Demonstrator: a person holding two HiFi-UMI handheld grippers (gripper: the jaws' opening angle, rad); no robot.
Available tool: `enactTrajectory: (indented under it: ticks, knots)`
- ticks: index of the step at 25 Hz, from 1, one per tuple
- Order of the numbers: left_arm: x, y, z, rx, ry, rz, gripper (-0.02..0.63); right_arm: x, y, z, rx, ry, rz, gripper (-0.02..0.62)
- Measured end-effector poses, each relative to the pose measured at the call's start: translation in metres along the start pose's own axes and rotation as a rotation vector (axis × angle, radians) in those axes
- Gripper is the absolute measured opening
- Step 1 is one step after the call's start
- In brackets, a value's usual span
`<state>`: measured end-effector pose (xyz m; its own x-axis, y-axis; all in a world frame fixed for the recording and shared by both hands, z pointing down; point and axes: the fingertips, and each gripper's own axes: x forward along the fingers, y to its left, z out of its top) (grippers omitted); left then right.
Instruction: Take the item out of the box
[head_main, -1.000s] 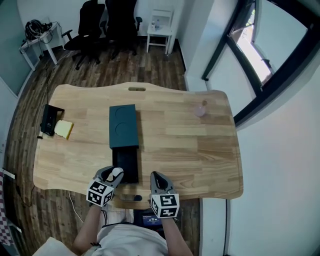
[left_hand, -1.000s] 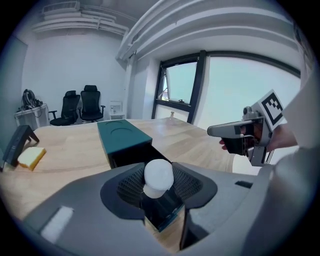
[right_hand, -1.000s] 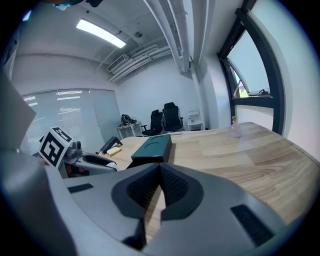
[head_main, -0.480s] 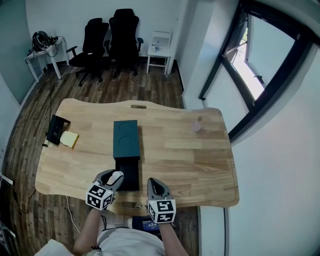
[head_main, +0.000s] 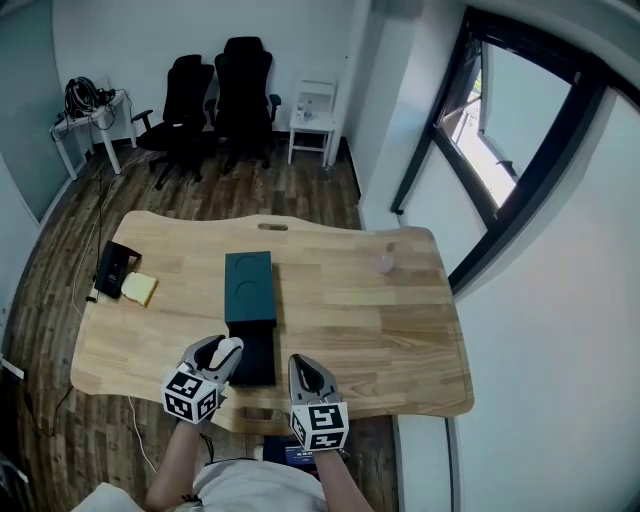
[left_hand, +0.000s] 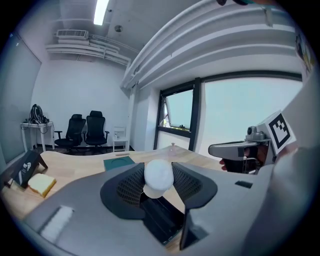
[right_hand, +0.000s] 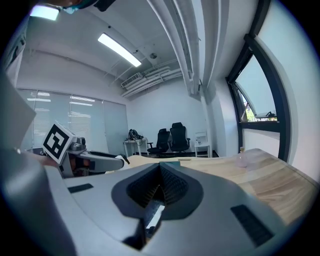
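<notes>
The left gripper (head_main: 224, 352) has its jaws set wide around a white rounded item (left_hand: 158, 175), the ribbed pads pressing on its two sides, and holds it above the near left part of the black tray (head_main: 253, 358) of the box. The right gripper (right_hand: 160, 188) sits just to the right of it at the table's near edge, its jaws drawn together with nothing between them. The item looks already clear of the tray, so the step in hand appears to be carrying it away and setting it down. To do that well, the grip should probably stay even, since only a small patch of each pad meets so smooth and curved a surface. The item would best travel level to a bare stretch of the wooden table (head_main: 370, 330) and be lowered until it rests before the jaws part, as it may roll. It is plain white, matt and egg-like, with a paler lower band, and nearly fills the gap between the pads. A teal cover (head_main: 249, 286) with round recesses lies against the tray's far end, and a yellow sponge-like block (head_main: 140, 289) lies well off to the far left
</notes>
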<state>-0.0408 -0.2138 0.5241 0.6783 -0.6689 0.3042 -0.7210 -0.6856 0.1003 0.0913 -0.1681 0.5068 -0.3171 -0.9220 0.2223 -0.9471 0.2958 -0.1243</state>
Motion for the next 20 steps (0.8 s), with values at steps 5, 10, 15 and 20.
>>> enactTrajectory:
  ticks: [5, 10, 15, 20]
  knots:
    - [-0.011, 0.002, 0.015, -0.008, -0.051, 0.011, 0.172, -0.003, -0.002, 0.004, -0.015, -0.004, -0.013, 0.005]
    - [-0.02, 0.003, 0.019, -0.015, -0.074, 0.021, 0.172, -0.004, 0.008, 0.001, -0.037, 0.013, 0.002, 0.005]
    - [-0.024, 0.007, 0.019, -0.017, -0.079, 0.041, 0.172, -0.002, 0.01, 0.002, -0.041, 0.012, 0.006, 0.005]
    - [-0.026, 0.011, 0.015, -0.031, -0.079, 0.047, 0.172, -0.004, 0.006, -0.002, -0.04, 0.02, -0.004, 0.005]
